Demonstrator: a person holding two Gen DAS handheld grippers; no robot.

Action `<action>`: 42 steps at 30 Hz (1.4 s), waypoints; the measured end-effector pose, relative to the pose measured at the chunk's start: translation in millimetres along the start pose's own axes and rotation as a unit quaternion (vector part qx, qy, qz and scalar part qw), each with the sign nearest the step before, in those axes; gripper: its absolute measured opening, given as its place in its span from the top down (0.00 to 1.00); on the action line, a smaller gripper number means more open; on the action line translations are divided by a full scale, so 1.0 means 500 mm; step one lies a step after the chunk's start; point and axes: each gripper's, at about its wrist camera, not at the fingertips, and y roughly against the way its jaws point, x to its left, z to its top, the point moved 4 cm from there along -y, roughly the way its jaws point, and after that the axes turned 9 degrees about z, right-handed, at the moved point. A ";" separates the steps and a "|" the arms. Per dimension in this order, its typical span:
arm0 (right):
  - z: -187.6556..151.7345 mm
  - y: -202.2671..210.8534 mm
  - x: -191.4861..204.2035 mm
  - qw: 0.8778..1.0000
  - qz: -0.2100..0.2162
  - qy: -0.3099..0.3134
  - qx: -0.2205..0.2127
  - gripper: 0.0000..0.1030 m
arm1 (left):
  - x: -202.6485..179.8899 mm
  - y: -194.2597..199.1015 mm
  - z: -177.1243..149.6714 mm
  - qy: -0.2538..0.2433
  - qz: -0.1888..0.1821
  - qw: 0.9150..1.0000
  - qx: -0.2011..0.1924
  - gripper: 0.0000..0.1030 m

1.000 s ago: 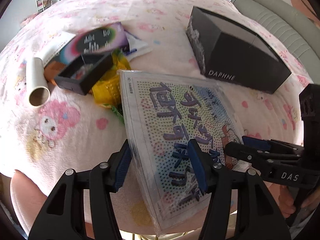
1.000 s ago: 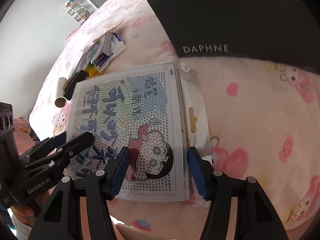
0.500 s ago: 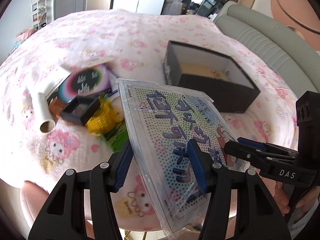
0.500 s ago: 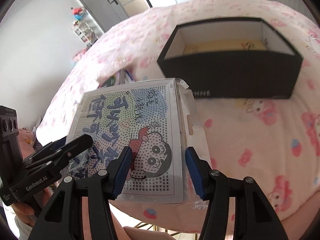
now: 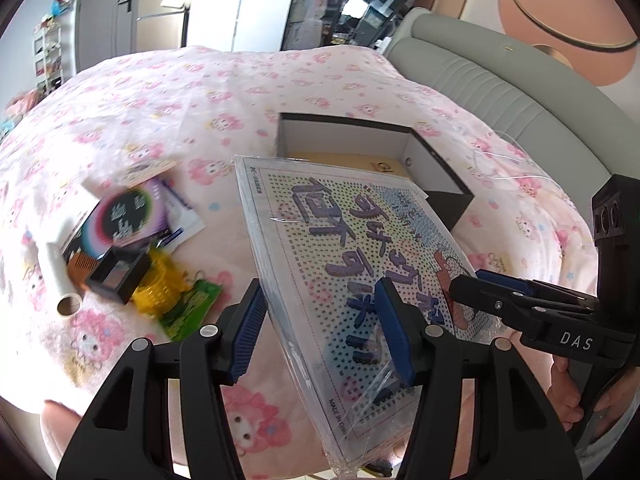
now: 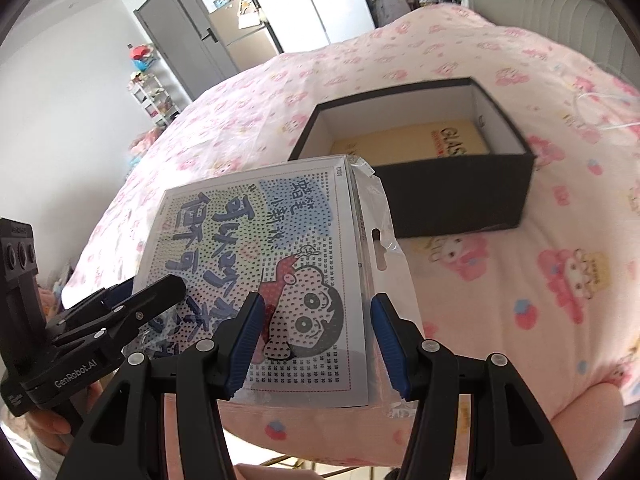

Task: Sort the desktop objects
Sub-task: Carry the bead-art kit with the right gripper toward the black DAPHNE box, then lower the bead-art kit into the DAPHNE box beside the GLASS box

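A flat plastic-wrapped bead-art pack with a cartoon face hangs tilted above the pink bed cover. I hold it from the near side with both grippers. My left gripper is shut on its near left part, one blue pad over the printed face and one under it; it also appears in the right wrist view. My right gripper is shut on the near right part beside the hang-tab flap, and the left wrist view catches it pinching that corner. Beyond the pack stands an open black box.
A yellow booklet lies inside the black box. Left of the pack lie a cardboard tube, a small black box, a yellow item, a green packet and a colourful card. A grey padded headboard borders the right.
Both grippers have risen together with the pack, lifting it off the bed cover. The black box's open inside has come into view.
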 end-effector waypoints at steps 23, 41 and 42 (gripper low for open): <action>0.101 0.036 -0.101 0.998 -0.039 -0.017 -0.038 0.50 | -0.098 -0.102 0.119 -0.029 -0.042 0.999 -0.004 0.45; 0.191 -0.082 -0.174 0.999 -0.044 -0.030 -0.001 0.50 | -0.075 -0.261 0.201 -0.017 -0.045 0.999 0.025 0.45; 0.196 -0.089 -0.178 0.999 -0.044 -0.032 0.002 0.50 | -0.073 -0.271 0.204 -0.014 -0.046 0.998 0.028 0.45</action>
